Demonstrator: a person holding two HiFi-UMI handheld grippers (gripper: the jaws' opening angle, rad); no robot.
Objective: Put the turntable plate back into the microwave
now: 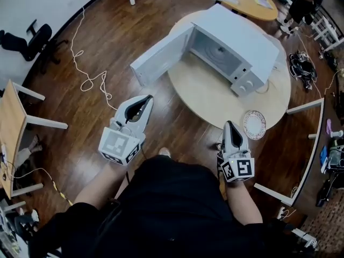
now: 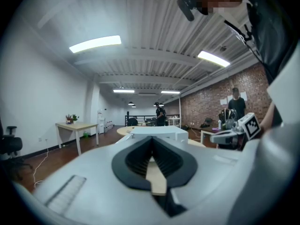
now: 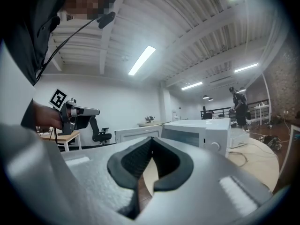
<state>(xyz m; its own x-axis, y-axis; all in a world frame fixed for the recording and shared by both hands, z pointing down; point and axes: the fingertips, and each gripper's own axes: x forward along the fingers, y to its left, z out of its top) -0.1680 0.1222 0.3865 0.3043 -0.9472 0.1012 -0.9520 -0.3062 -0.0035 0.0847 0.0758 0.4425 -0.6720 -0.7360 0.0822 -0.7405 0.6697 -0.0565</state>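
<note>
A white microwave (image 1: 231,50) stands on a round wooden table (image 1: 215,93) with its door (image 1: 158,55) swung wide open to the left. The turntable plate (image 1: 254,124), pale with a patterned rim, lies flat near the table's front right edge. My left gripper (image 1: 147,99) is shut and empty, over the floor left of the table. My right gripper (image 1: 228,124) is shut and empty too, at the table's front edge just left of the plate. The microwave (image 3: 206,132) and its door (image 3: 136,134) show ahead in the right gripper view. Only the microwave's top (image 2: 154,132) shows past the left gripper (image 2: 151,139).
A white cable (image 1: 88,79) snakes over the wood floor at the left. A second wooden table (image 1: 242,1) with papers stands behind the microwave. A desk (image 1: 11,133) is at the far left, an office chair (image 1: 27,39) beyond it. People stand far off in the room.
</note>
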